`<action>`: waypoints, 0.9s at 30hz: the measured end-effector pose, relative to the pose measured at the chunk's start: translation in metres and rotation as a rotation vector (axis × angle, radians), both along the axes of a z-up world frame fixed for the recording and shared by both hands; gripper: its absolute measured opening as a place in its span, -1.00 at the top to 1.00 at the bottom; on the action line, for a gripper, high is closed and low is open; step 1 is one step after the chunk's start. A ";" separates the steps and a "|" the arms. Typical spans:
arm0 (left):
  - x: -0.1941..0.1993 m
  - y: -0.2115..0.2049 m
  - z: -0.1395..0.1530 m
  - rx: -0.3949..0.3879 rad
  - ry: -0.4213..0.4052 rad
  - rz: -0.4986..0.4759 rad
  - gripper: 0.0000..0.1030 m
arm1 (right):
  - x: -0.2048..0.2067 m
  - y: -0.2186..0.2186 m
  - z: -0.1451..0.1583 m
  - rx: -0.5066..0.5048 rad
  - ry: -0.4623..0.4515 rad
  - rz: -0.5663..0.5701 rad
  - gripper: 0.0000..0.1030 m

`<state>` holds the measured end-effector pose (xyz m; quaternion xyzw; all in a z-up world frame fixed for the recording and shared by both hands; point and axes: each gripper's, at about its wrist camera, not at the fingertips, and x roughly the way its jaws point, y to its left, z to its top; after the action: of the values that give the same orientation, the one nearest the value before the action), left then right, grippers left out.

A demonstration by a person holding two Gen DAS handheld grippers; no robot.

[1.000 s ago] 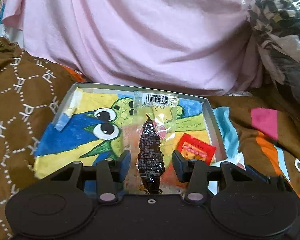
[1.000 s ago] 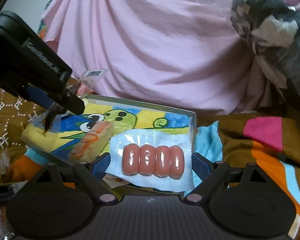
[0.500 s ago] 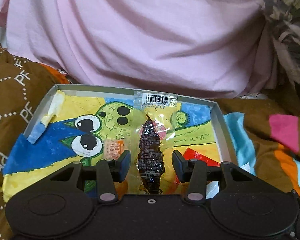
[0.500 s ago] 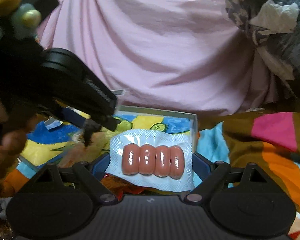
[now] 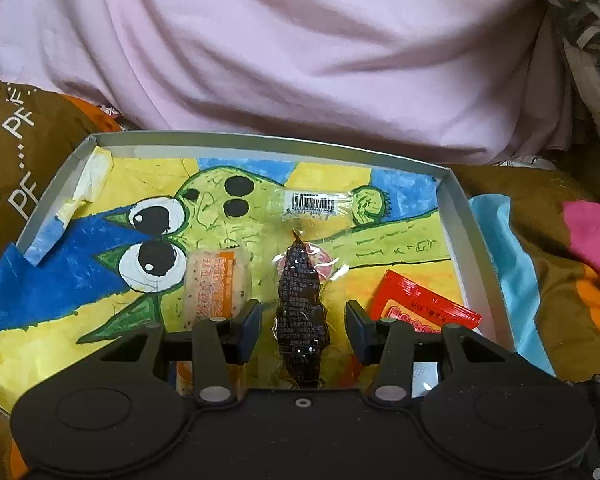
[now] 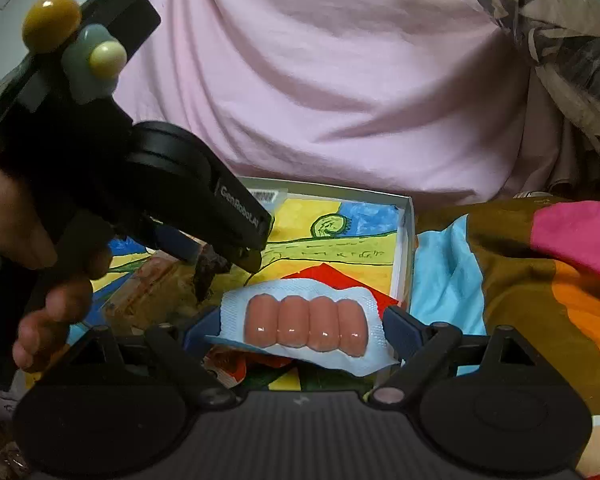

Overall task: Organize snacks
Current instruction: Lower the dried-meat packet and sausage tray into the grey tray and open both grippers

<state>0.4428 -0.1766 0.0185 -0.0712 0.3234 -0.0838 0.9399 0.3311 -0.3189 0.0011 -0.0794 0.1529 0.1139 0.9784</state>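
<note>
A shallow grey box lined with a bright cartoon drawing lies on the bedding. My left gripper hangs low over its near half, shut on a clear packet with a dark brown snack and a barcode tab at its far end. An orange-and-white packet and a red sachet lie in the box. In the right wrist view the left gripper dangles that dark snack over the box. My right gripper is shut on a pale blue pack of small sausages, at the box's near right corner.
A big pink cloth bulges right behind the box. Brown patterned bedding with pink, orange and blue patches surrounds it. A crumpled patterned bag sits at the upper right. A person's hand grips the left tool.
The left gripper has travelled forward and down over the box with the dark snack, and the orange-and-white packet has come into its view. The right gripper with the sausages edged slightly closer to the box.
</note>
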 end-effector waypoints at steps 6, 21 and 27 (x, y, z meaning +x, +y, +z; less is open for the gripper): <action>0.002 -0.002 -0.003 0.003 0.012 0.004 0.07 | 0.000 0.002 -0.001 -0.009 0.010 0.007 -0.75; -0.003 0.002 -0.001 -0.020 0.028 0.008 -0.24 | 0.005 0.004 -0.002 -0.033 0.019 0.009 -0.83; -0.018 0.013 0.008 -0.043 -0.003 0.030 -0.64 | -0.002 0.004 0.002 -0.036 -0.022 -0.001 -0.95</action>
<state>0.4251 -0.1632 0.0264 -0.0961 0.3190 -0.0767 0.9398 0.3292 -0.3150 0.0034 -0.0983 0.1445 0.1099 0.9785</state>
